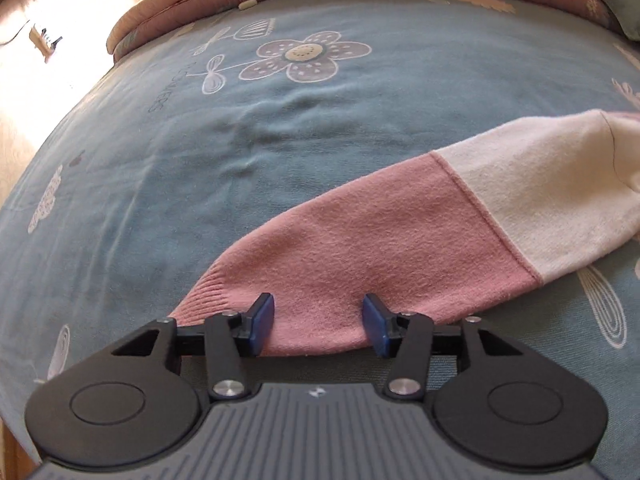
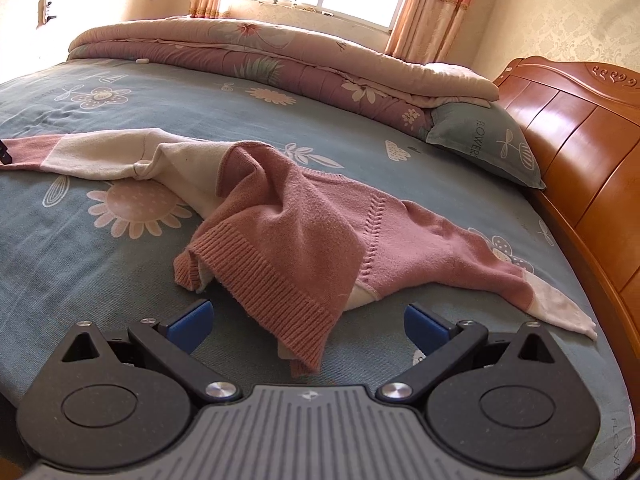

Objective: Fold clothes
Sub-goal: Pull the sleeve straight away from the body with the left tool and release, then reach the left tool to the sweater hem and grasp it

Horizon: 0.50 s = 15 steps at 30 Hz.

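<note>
A pink and cream knit sweater (image 2: 304,216) lies crumpled on the blue flowered bed sheet (image 2: 100,264), both sleeves stretched out to the sides. In the left wrist view its left sleeve (image 1: 360,240) runs flat across the sheet, pink at the cuff and cream further up. My left gripper (image 1: 318,308) hovers open over the pink cuff end; the blue pads (image 1: 264,316) stand apart on either side of the cloth without pressing it. My right gripper (image 2: 308,312) stands wide open at the ribbed hem (image 2: 288,292), which reaches down between its fingers untouched. The other sleeve (image 2: 560,304) points right.
A folded floral quilt (image 2: 280,52) lies along the far side of the bed, with a blue pillow (image 2: 488,140) beside it. The wooden headboard (image 2: 580,140) borders the right. The bed's edge and sunlit floor (image 1: 24,100) are at the left.
</note>
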Each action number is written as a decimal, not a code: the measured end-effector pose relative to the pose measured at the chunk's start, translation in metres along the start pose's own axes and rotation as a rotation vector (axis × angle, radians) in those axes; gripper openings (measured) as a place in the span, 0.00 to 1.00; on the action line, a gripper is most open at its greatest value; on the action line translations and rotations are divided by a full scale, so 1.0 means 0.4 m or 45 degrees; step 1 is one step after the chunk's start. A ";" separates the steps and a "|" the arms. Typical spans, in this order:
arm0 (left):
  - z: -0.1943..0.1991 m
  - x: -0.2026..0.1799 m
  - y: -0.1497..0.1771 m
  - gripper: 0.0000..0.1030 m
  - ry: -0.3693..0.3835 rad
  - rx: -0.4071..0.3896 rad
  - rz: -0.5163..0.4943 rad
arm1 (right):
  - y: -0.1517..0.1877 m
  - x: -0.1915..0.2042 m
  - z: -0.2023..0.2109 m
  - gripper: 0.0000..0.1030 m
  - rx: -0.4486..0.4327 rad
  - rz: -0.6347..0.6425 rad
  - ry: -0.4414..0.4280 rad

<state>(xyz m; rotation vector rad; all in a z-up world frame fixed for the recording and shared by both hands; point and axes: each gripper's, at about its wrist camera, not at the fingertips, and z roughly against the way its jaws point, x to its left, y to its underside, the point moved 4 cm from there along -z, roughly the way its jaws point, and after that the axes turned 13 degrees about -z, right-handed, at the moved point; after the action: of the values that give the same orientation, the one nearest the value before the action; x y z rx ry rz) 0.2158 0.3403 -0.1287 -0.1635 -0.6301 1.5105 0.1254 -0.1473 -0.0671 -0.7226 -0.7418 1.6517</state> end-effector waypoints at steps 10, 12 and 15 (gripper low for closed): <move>0.031 0.080 0.107 0.64 -0.161 -0.061 -0.200 | 0.019 0.042 -0.044 1.00 0.085 0.010 -0.035; 0.010 0.076 0.103 0.66 -0.189 -0.099 -0.205 | 0.019 0.059 -0.049 1.00 0.094 0.027 -0.036; -0.011 0.092 0.084 0.69 -0.301 -0.141 -0.177 | 0.012 0.078 -0.047 1.00 0.090 0.058 -0.026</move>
<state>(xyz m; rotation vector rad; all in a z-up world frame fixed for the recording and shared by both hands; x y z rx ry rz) 0.1862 0.3795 -0.1382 -0.0241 -0.8969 1.3718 0.1314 -0.1157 -0.0847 -0.6779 -0.6827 1.7200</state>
